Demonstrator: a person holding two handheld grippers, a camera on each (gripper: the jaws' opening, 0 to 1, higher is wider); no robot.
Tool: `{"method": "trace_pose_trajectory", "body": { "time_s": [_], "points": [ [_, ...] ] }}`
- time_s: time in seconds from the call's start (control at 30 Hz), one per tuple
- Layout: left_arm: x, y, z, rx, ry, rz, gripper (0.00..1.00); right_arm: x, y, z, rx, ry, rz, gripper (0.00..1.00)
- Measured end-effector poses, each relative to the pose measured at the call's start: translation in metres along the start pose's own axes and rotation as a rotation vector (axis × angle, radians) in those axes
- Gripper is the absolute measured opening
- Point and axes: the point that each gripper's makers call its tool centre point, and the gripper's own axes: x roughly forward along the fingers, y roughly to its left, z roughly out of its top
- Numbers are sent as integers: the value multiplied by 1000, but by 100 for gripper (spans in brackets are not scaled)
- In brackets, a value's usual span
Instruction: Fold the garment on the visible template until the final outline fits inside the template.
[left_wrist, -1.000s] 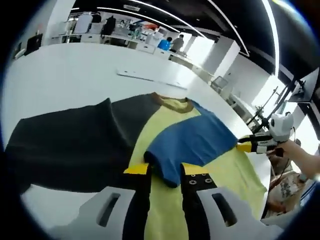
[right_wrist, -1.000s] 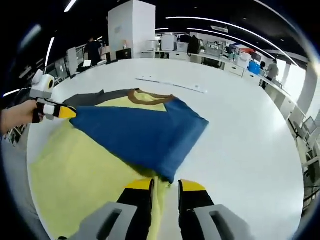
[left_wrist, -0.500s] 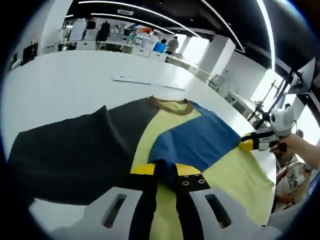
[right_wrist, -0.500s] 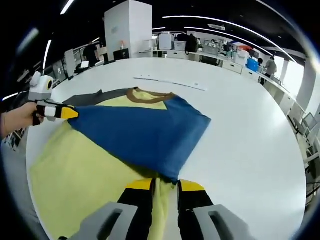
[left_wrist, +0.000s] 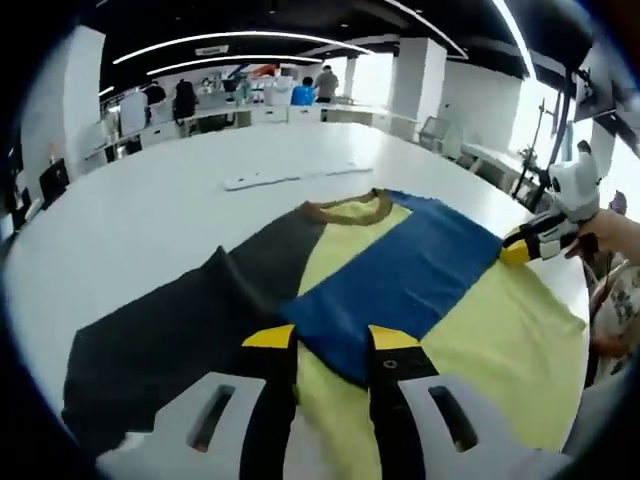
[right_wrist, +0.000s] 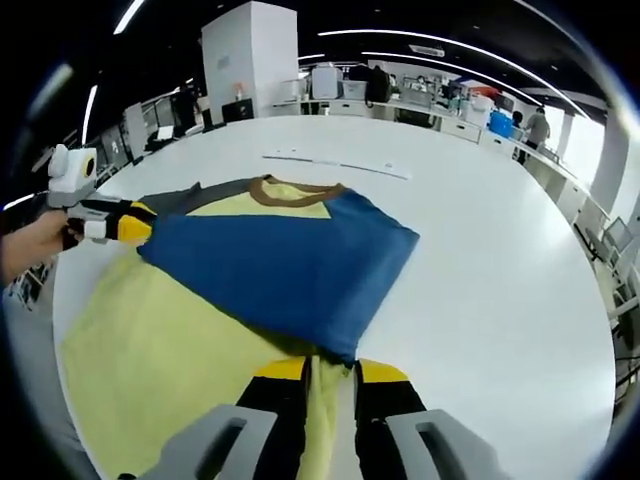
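Observation:
A garment with a yellow body (left_wrist: 490, 340), a blue part (left_wrist: 400, 285), a dark grey part (left_wrist: 190, 320) and a brown collar (left_wrist: 348, 208) lies on the white table (left_wrist: 150, 200). The blue part (right_wrist: 280, 265) is folded across the yellow body (right_wrist: 150, 350). My left gripper (left_wrist: 332, 340) stands open, its jaws spread on either side of the blue part's near corner. My right gripper (right_wrist: 330, 372) is shut on another corner of the blue part. In the right gripper view, the left gripper (right_wrist: 128, 223) sits at the blue part's left corner. The right gripper (left_wrist: 528, 243) shows at its far corner.
A flat white strip (left_wrist: 290, 177) lies on the table beyond the collar, and it shows as the strip (right_wrist: 335, 165) in the right gripper view. A hand (left_wrist: 615, 232) holds the right gripper. Desks and people stand far behind the table.
The left gripper's jaws stand wider apart than half a second ago. Its camera has swung, and the blue part now lies flatter over the yellow. The right gripper barely moved.

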Motion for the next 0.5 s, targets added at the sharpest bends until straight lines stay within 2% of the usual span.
{"method": "trace_pose_trajectory", "body": {
  "time_s": [0.17, 0.33, 0.43, 0.5],
  "points": [
    [-1, 4, -8, 16, 19, 9, 26, 0, -1, -1, 9, 3, -5, 11],
    [-3, 6, -4, 18, 8, 16, 28, 2, -2, -3, 45, 5, -13, 10],
    [-7, 7, 3, 27, -12, 20, 35, 3, -4, -2, 67, 2, -20, 9],
    [-12, 3, 9, 27, -30, 5, 44, 4, -5, -1, 78, 0, -21, 8]
  ]
}}
